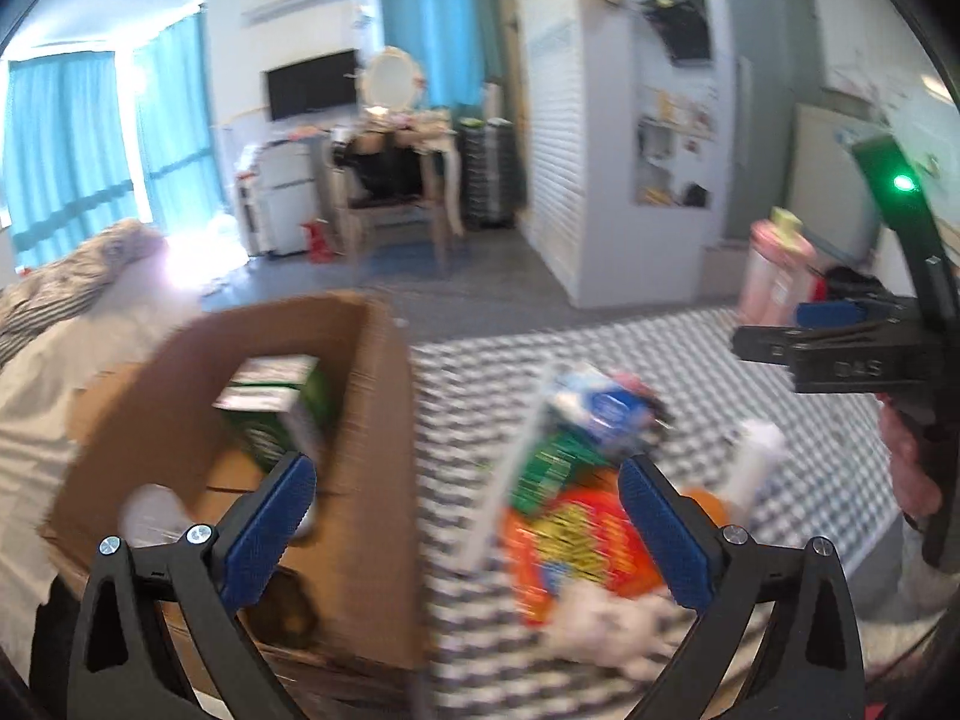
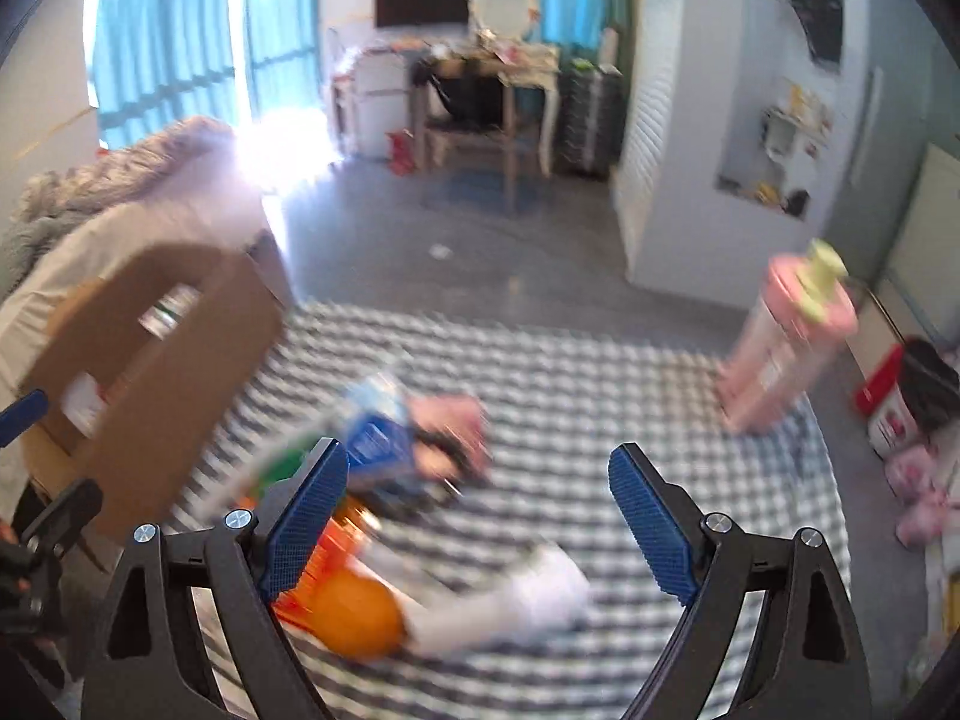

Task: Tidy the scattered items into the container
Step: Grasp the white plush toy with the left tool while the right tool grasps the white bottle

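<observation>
A lived-in bedroom with teal curtains (image 2: 162,42) and a grey floor; the work takes place on a black-and-white checked rug (image 2: 600,372). Left gripper (image 1: 468,534): fingers spread wide, nothing between them, poised above the pile with the near wall of the cardboard box (image 1: 372,432) under its left finger. Right gripper (image 2: 480,516): fingers equally wide and empty, over bare rug beside the pile. Motion blur limits detail. The scattered items lie just right of the box: an orange printed packet (image 1: 576,546), probably light and crinkly, best pinched at an edge; an orange ball-like object (image 2: 354,612), round and likely to roll, to be taken across its middle; a white tube-like item (image 2: 510,594); a blue-and-white pack (image 2: 378,438). A pink bottle (image 2: 786,336) stands well apart, probably rigid and heavier, best gripped across the body. The box already holds a green carton (image 1: 282,420).
</observation>
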`<state>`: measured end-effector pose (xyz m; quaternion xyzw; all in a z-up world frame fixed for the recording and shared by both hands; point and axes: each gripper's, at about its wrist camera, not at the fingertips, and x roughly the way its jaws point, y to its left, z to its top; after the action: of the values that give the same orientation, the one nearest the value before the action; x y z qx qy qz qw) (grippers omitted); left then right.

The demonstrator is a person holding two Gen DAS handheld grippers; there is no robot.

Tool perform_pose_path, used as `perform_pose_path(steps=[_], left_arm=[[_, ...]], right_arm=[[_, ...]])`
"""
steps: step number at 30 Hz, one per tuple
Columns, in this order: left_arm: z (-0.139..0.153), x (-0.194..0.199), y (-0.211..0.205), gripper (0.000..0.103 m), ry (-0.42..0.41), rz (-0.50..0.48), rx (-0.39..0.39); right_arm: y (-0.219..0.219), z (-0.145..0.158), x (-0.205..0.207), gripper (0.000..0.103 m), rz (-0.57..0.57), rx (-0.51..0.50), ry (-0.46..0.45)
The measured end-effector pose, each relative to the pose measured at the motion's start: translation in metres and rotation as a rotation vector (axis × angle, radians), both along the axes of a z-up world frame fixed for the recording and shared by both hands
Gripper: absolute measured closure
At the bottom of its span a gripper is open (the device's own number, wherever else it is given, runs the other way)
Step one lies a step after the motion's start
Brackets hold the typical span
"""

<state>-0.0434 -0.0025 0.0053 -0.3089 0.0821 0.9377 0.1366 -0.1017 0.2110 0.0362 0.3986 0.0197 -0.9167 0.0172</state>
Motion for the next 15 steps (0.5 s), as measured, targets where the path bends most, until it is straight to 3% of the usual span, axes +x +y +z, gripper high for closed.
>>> perform_pose_path(steps=[7,15], left_arm=[[-0.044,0.019,0.025,0.0,-0.08,-0.041,-0.028],[-0.063,0.037,0.029,0.0,-0.139,-0.039,-0.028]], right_arm=[[0.035,-0.042,0.025,0.014,-0.017,-0.015,-0.123],[0.028,-0.07,0.044,0.014,-0.042,-0.028,-0.172]])
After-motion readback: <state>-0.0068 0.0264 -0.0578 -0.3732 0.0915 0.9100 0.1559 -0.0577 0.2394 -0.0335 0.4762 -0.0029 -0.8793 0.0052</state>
